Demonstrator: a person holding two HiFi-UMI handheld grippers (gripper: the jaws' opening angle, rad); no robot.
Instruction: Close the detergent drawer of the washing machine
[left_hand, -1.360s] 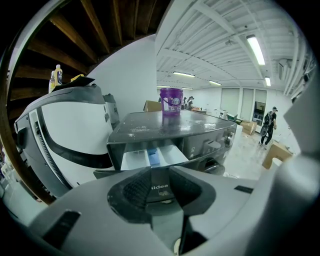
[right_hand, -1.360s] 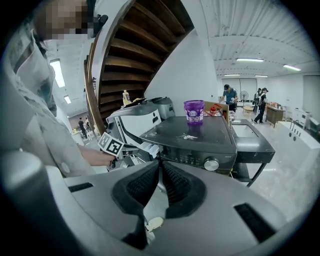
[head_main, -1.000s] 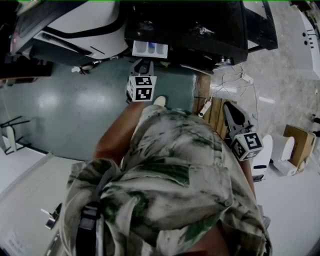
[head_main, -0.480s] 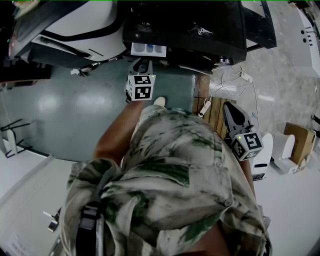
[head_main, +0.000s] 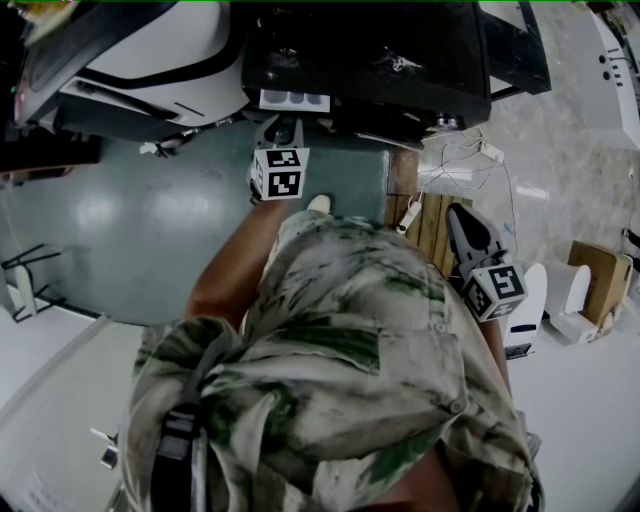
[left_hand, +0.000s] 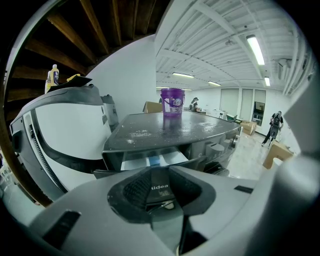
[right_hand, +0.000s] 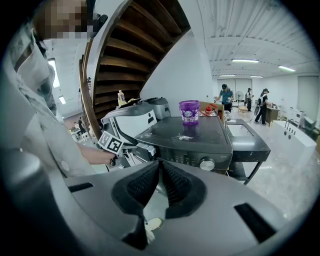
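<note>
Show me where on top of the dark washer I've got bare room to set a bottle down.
The washer top is free of objects on both sides of the purple bucket and in front of it, out to the edges; only scattered white powder lies there. The front is crowded: the left gripper sits at the part-open detergent drawer.

The left claw (left_hand: 160, 189) covers most of the detergent drawer (left_hand: 150, 161) front (its lower edge unseen).

Washing machine top (right_hand: 200, 132), purple bucket (right_hand: 189, 112) (upright)
</note>
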